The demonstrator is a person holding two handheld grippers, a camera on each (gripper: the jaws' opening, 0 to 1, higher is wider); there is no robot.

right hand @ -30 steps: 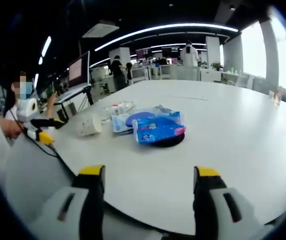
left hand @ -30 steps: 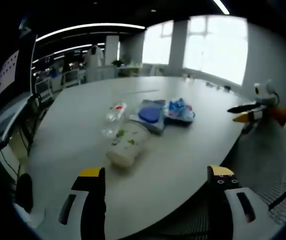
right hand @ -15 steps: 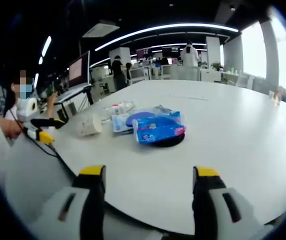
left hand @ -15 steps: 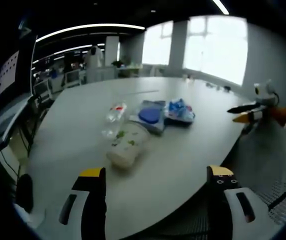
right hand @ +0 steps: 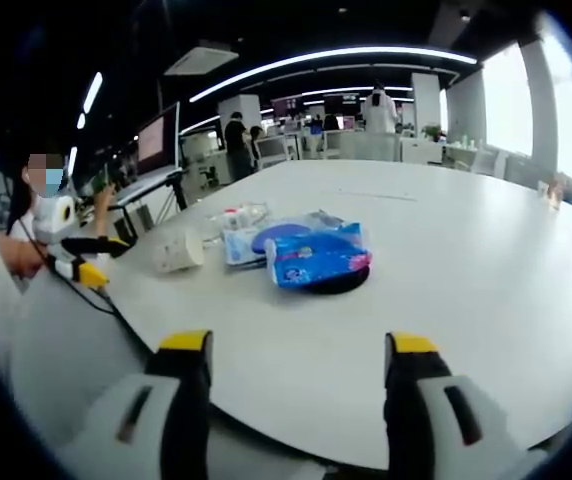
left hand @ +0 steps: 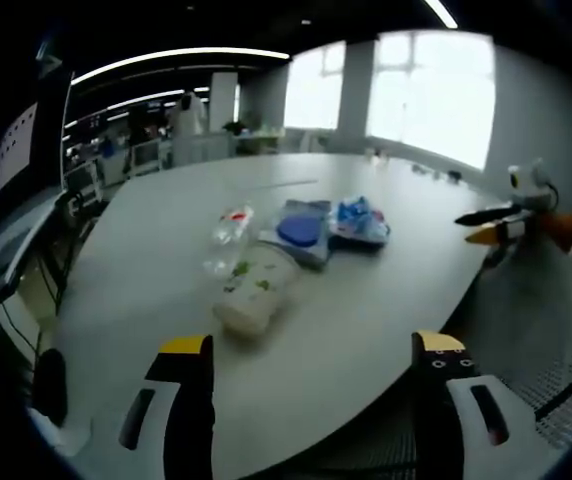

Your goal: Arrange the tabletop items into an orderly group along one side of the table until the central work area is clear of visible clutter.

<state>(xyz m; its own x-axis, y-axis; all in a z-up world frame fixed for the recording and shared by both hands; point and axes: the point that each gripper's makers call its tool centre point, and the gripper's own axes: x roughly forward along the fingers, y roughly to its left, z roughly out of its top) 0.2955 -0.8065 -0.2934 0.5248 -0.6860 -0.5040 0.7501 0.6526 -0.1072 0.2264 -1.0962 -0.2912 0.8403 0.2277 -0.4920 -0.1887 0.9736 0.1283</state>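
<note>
A white cup (left hand: 256, 290) with green marks lies on its side on the pale table (left hand: 146, 230). Behind it rests a clear bottle (left hand: 228, 238) with a red label. To its right are a blue wipes packet (left hand: 303, 228) and a blue tissue pack (left hand: 361, 222). My left gripper (left hand: 312, 345) is open at the near table edge, short of the cup. My right gripper (right hand: 298, 343) is open at another edge, facing the tissue pack (right hand: 316, 258), wipes packet (right hand: 256, 240), cup (right hand: 178, 250) and bottle (right hand: 241, 215). Each gripper shows in the other's view: right gripper (left hand: 491, 225), left gripper (right hand: 94, 260).
The tissue pack lies on a dark round disc (right hand: 341, 282). A person (right hand: 26, 235) at the left table edge holds the left gripper. Desks, monitors (right hand: 156, 140) and standing people fill the office behind. Wide bare tabletop (right hand: 466, 260) stretches to the right. Bright windows (left hand: 431, 90) lie beyond.
</note>
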